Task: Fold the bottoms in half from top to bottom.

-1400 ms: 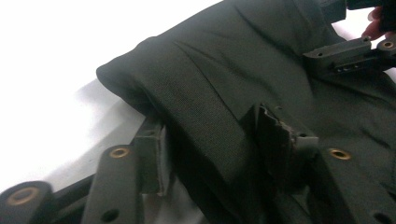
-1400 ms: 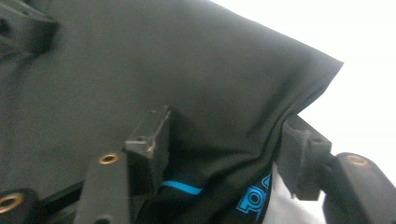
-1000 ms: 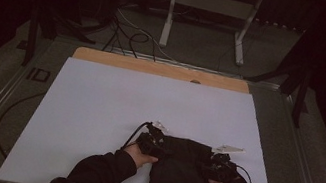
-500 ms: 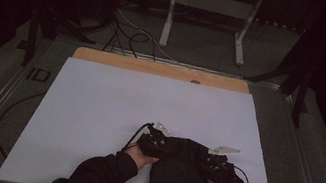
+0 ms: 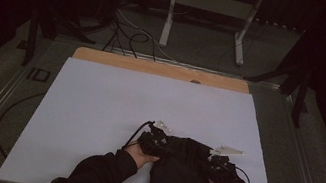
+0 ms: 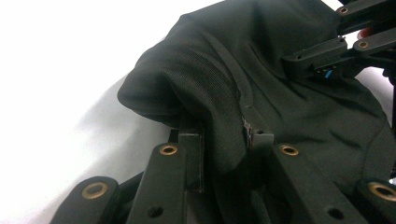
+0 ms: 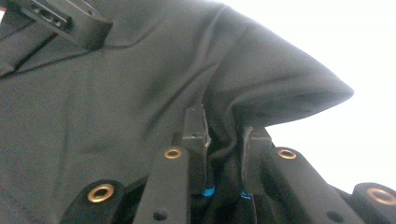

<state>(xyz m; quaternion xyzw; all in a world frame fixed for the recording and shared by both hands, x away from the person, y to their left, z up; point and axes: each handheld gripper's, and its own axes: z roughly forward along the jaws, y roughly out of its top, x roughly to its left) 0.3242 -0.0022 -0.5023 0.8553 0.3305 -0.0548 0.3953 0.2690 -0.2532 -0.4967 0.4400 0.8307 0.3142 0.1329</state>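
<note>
My sleeves (image 5: pixel 100 174) came in at the near edge of the bench (image 5: pixel 97 105). Just beyond them lay the dark folded garment (image 5: pixel 183 168), near that edge and right of centre on the white sheet. My left claw (image 5: pixel 154 143) sat at the garment's left edge, my right claw (image 5: pixel 218 167) at its right edge. Both claws' jaws had just been closing. Left gripper view: a fold of the garment (image 6: pixel 224 116) pinched between the jaws. Right gripper view: a fold of the garment (image 7: pixel 224 135) likewise clamped. Beyond the garment, bare white sheet, then a wooden strip (image 5: pixel 160 68) along the bench's far edge.
</note>
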